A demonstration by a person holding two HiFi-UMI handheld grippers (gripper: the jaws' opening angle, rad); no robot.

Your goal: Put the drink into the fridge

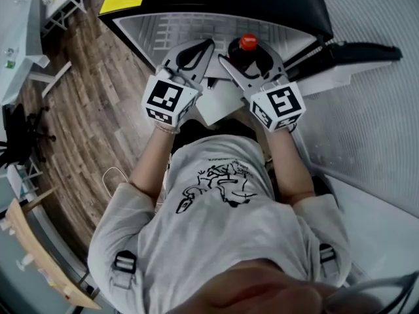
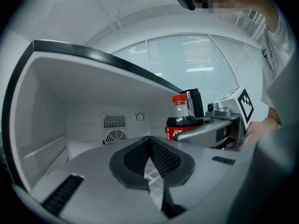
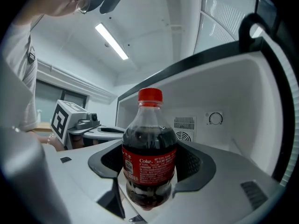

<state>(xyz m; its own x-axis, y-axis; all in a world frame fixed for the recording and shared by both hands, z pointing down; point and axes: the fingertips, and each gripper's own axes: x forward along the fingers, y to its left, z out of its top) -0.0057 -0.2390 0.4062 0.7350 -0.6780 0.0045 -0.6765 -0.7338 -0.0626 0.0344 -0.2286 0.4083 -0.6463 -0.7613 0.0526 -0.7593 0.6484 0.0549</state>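
right claw (image 3: 149, 164) clamps upright red-capped plastic cola bottle (image 3: 149, 139); white fridge cavity (image 3: 224, 97) dead ahead, seemingly near. left claw (image 2: 150, 141) closed, empty.

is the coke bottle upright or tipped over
Upright: the Coke bottle has its red cap on top, held vertical in the right gripper.

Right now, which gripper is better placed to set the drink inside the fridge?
Right. The right gripper holds the cola bottle upright between its fingers, facing the open fridge. The left gripper is shut and empty beside it.
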